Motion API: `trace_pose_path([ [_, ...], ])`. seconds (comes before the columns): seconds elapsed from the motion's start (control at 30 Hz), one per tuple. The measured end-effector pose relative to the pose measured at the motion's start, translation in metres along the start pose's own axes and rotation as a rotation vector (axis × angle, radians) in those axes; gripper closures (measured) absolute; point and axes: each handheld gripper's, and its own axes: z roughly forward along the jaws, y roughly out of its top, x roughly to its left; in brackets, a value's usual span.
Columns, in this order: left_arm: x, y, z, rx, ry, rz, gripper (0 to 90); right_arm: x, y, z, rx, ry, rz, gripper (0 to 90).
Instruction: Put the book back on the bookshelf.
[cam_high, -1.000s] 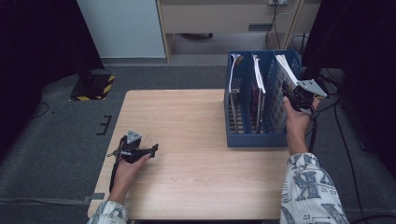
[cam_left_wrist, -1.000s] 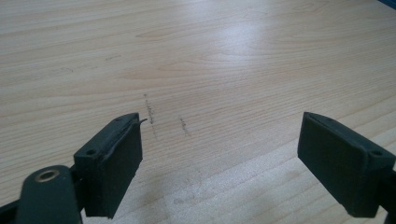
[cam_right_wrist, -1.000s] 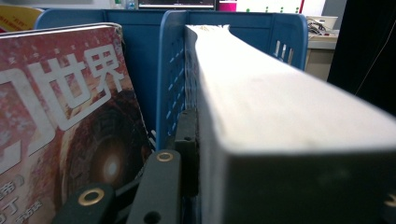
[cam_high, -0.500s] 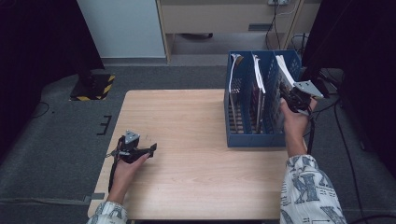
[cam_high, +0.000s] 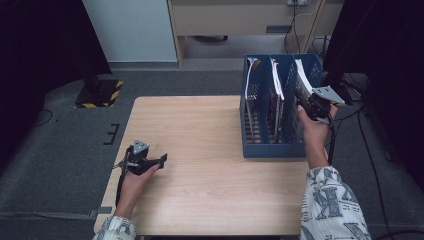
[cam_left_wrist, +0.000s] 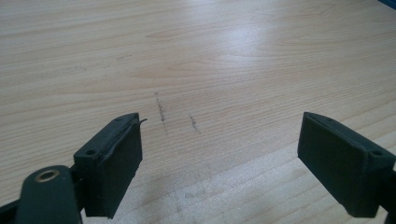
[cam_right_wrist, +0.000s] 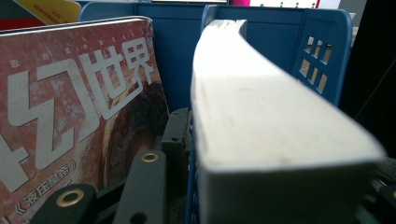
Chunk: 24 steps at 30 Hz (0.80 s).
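A blue three-slot file rack (cam_high: 272, 150) stands at the table's right side. A thick white book (cam_high: 301, 75) stands in its right slot, its page edge (cam_right_wrist: 261, 116) facing me in the right gripper view. My right gripper (cam_high: 306, 103) is at that slot with the book between its jaws (cam_right_wrist: 280, 154). Those jaws have just been opening. One finger (cam_right_wrist: 175, 133) stands just off the book's side; the other is hidden behind it. A red magazine (cam_right_wrist: 79, 107) leans in the middle slot. My left gripper (cam_high: 161, 160) rests open on the table's near left (cam_left_wrist: 219, 158), holding nothing.
Another magazine (cam_high: 251, 75) stands in the rack's left slot. The wooden table (cam_high: 200, 130) stretches between the two hands. A cabinet (cam_high: 240, 20) and cables lie beyond the far edge, with dark floor on both sides.
The right hand has edged slightly in toward the rack, with the white book still in the right slot. The left hand and its gripper have stayed put.
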Motion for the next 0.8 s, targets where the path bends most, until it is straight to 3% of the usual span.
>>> trace_pose_path([
  [0.8,0.0011,-0.0001,-0.0004,0.001,0.003,0.000,13.6,0.0010,-0.0002,-0.0006,0.013,0.029,0.017,50.5],
])
